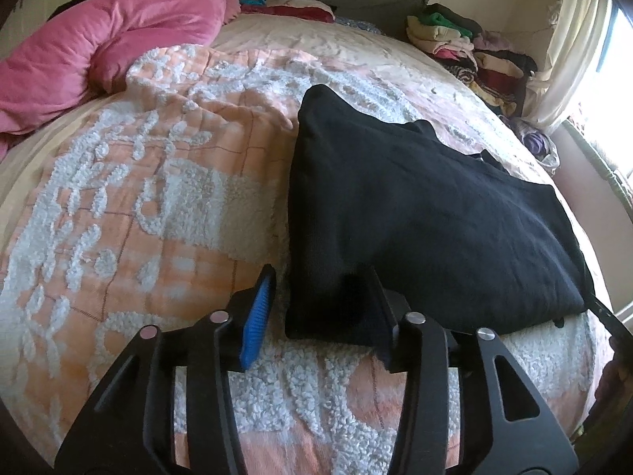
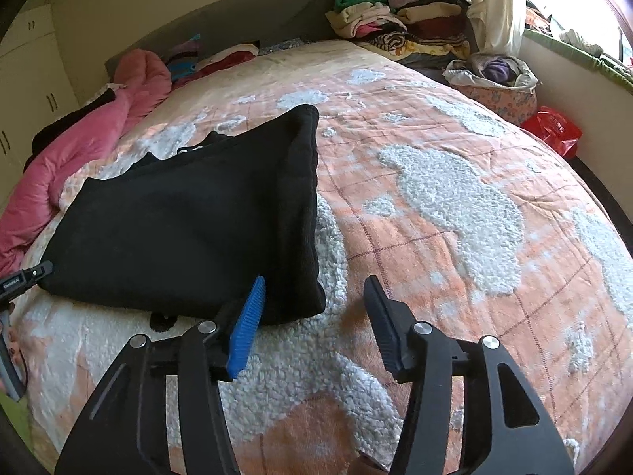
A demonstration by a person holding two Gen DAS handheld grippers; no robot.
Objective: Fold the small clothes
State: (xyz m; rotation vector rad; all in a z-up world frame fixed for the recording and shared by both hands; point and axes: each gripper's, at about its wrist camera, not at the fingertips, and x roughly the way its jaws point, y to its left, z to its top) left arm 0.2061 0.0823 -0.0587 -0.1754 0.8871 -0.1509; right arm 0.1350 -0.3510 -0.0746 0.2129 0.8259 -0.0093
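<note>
A black garment (image 1: 415, 213) lies folded in a rough rectangle on the orange and white bedspread (image 1: 158, 198). My left gripper (image 1: 320, 293) is open, its jaws either side of the garment's near left corner, low over the bed. In the right wrist view the same garment (image 2: 190, 229) lies to the left. My right gripper (image 2: 316, 297) is open at its near right corner; the blue pad (image 2: 247, 328) overlaps the garment's edge and the black finger (image 2: 381, 316) is over the bedspread (image 2: 455, 206). The left gripper's tip (image 2: 27, 275) shows at the garment's far left.
A pink duvet (image 1: 99, 51) is bunched at the left head of the bed. Stacks of folded clothes (image 1: 467, 47) sit at the far right corner, next to a curtain (image 1: 573, 51). A cloth basket (image 2: 494, 79) and a red bag (image 2: 554, 130) stand beside the bed.
</note>
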